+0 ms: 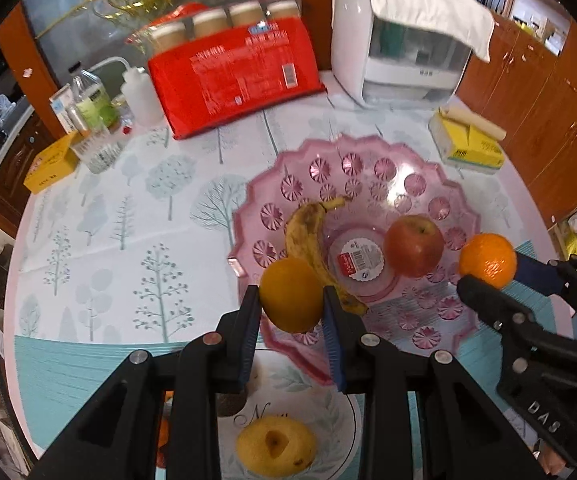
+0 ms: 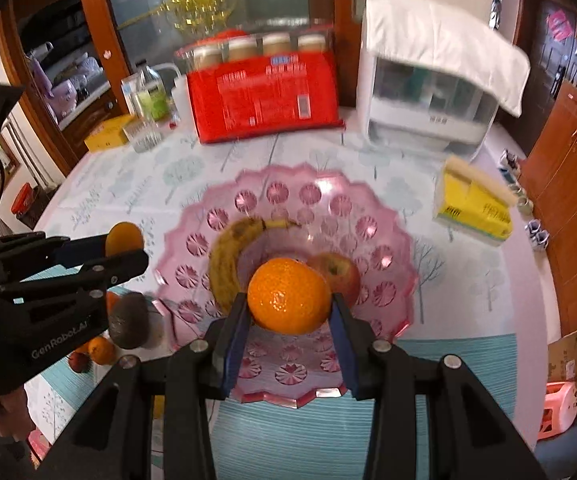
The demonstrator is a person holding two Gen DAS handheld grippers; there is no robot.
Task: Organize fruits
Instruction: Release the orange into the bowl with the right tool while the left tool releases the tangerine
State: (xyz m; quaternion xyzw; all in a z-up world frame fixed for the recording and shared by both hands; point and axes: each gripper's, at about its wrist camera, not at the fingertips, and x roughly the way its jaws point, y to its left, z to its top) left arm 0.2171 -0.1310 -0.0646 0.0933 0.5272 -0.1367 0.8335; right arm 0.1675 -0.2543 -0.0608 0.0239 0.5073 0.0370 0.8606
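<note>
My left gripper [image 1: 291, 304] clamped on smooth yellow-orange citrus [image 1: 290, 294], poised at seven o'clock rim of scalloped pink translucent plastic bowl [image 1: 372, 160]. My right gripper [image 2: 288, 312] pinching dimpled bright orange [image 2: 289, 295] over bowl's six o'clock side. Spotted yellow banana [image 1: 312, 240], red apple [image 1: 413, 245] lying inside bowl.

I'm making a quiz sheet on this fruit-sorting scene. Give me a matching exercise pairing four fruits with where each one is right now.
Things:
1. banana
2. bright orange
3. yellow-orange fruit
4. yellow pear

Places:
A. clamped in the left gripper
B. lying in the pink bowl beside the apple
C. on the printed plate nearest the camera
D. clamped in the right gripper

Pairs: 1-B, 2-D, 3-A, 4-C
</note>
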